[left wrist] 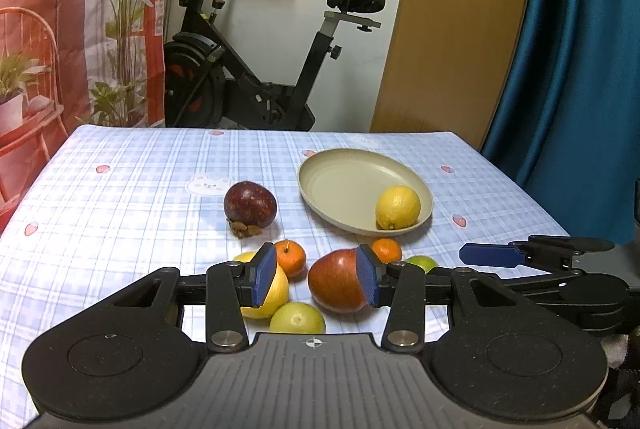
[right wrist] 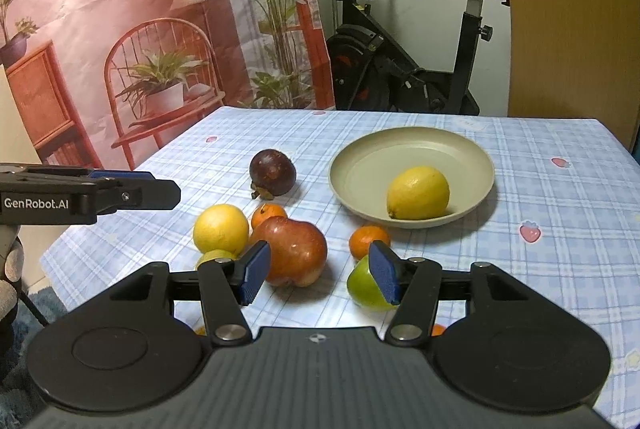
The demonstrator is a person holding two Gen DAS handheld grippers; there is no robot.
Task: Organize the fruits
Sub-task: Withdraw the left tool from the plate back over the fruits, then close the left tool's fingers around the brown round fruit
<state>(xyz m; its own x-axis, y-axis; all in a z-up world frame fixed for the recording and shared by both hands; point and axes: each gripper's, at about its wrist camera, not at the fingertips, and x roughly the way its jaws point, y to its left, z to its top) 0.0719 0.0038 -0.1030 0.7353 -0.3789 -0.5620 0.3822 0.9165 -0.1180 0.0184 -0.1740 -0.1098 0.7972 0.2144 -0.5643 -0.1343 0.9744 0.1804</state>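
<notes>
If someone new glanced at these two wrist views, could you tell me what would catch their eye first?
Probably the lemon, alone on the beige plate at the far right of the checked tablecloth. Next, the cluster of loose fruit nearer the cameras, led by a big red apple with a dark mangosteen set apart behind it. Behind the table, a black exercise bike stands against the wall.
</notes>
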